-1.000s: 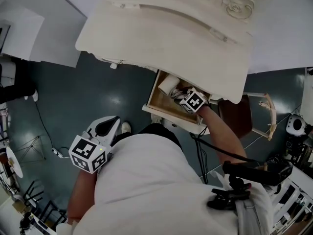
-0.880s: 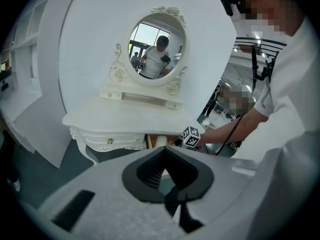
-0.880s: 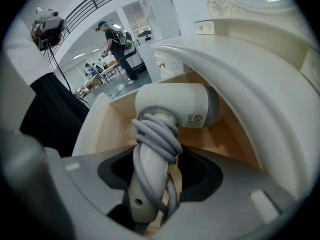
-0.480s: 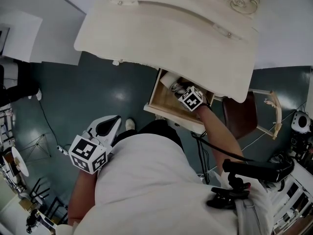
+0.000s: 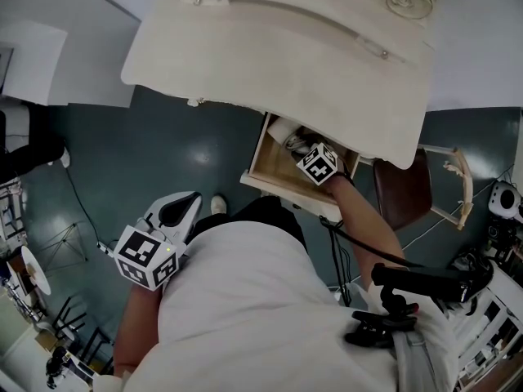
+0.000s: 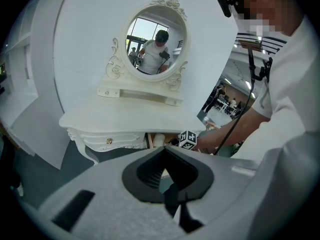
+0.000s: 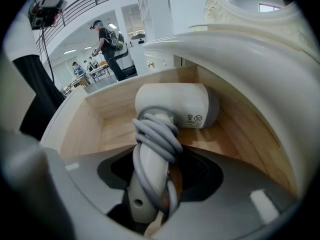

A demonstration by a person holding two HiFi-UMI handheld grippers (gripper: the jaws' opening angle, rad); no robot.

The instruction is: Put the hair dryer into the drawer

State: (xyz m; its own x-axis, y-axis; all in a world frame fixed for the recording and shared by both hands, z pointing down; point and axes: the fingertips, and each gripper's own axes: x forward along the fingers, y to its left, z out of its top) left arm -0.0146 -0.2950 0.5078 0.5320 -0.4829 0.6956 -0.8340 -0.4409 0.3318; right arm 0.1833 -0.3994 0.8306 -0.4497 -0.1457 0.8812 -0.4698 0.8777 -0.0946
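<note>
The white hair dryer (image 7: 172, 106) lies with its head on the wooden floor of the open drawer (image 7: 115, 129), grey cord wound round its handle. My right gripper (image 7: 152, 184) is shut on that handle and points steeply down into the drawer (image 5: 265, 166). In the head view the right gripper (image 5: 315, 160) shows mostly as its marker cube, with the hair dryer (image 5: 286, 139) just beyond it under the tabletop's edge. My left gripper (image 5: 181, 207) hangs low at the left, away from the table, shut with nothing held. It (image 6: 167, 184) faces the dressing table from a distance.
The cream dressing table (image 5: 278, 64) overhangs the drawer's back half. Its oval mirror (image 6: 155, 46) stands against a white wall. A brown chair (image 5: 404, 190) is right of the drawer. Stands and cables lie on the dark floor (image 5: 122, 170) at the left.
My right gripper has sunk a little deeper into the drawer with the hair dryer. The left gripper has stayed where it was.
</note>
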